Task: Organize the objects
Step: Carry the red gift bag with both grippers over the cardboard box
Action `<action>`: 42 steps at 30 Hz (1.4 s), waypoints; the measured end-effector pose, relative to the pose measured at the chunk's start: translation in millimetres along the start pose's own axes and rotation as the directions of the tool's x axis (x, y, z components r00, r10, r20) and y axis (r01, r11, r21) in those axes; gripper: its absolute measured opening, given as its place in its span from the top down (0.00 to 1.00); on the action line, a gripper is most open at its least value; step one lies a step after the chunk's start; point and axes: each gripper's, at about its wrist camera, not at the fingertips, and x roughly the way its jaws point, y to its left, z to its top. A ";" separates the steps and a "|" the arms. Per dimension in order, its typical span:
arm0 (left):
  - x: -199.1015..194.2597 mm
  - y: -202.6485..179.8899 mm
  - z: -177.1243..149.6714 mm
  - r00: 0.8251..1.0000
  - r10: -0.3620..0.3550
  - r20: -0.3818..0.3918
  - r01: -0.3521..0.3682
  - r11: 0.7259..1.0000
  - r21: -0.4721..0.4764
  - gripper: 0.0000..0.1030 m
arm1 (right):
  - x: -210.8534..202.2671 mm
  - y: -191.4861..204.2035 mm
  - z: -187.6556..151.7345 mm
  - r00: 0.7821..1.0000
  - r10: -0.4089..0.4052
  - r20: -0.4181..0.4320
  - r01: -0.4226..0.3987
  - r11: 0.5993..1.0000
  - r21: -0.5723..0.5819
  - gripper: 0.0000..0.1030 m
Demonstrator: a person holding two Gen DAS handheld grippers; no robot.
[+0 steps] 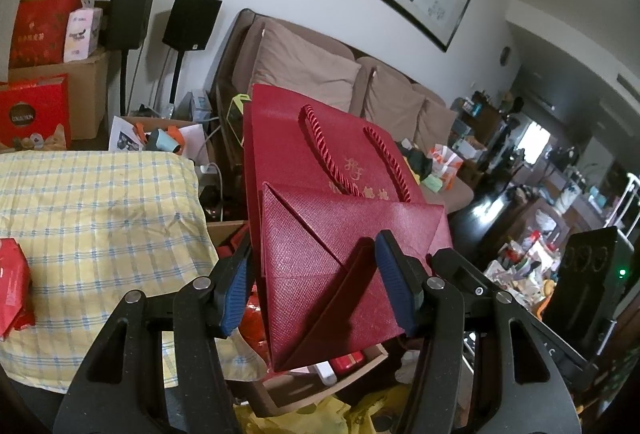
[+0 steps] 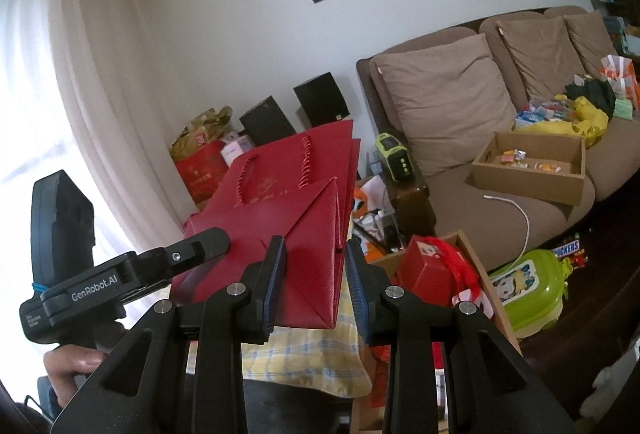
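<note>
A flat-folded dark red paper gift bag (image 1: pixel 320 170) with twisted red cord handles hangs in the air, bottom fold toward me; more red edges show behind it. In the left wrist view my left gripper (image 1: pixel 315 245) grips its bottom end, the right pad on its face and the left pad at its left edge. A finger of the right gripper (image 1: pixel 452 262) shows at the bag's right corner. In the right wrist view the same bag (image 2: pixel 280 194) sits in my right gripper (image 2: pixel 315 242), shut on its right bottom corner. The left gripper (image 2: pixel 200 240) clamps the left corner.
A yellow checked cloth (image 1: pixel 100 194) covers a table on the left, with a red packet (image 1: pixel 12 282) on it. Below the bag stands an open carton (image 2: pixel 464 246) with a red box (image 2: pixel 428 270). A brown sofa (image 2: pixel 460 194) bears a cardboard tray (image 2: pixel 528 186). A green lunchbox (image 2: pixel 524 290) lies on the floor.
</note>
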 end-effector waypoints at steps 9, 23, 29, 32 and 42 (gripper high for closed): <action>9.7 -6.9 1.2 1.000 -0.003 -0.003 0.003 1.000 0.006 0.47 | -1.5 -5.3 2.4 1.000 -0.022 0.008 0.022 1.000 0.006 0.71; 24.5 -11.5 -2.4 1.000 -0.012 -0.020 0.013 1.000 0.013 0.47 | -2.4 -15.5 3.3 0.999 -0.054 0.003 0.054 0.998 0.014 0.71; 33.6 -10.9 -4.4 0.999 -0.018 -0.032 0.019 1.000 0.010 0.47 | 0.2 -20.3 2.0 0.998 -0.068 -0.005 0.068 0.997 0.025 0.71; 38.9 -11.9 -6.9 0.999 -0.021 -0.042 0.022 1.000 0.012 0.47 | 1.3 -23.4 1.1 0.997 -0.076 -0.010 0.076 0.997 0.028 0.70; 61.7 -5.6 -17.0 0.996 -0.018 -0.088 0.018 1.000 0.005 0.47 | 14.7 -40.5 -6.7 0.994 -0.102 -0.048 0.105 0.993 0.051 0.70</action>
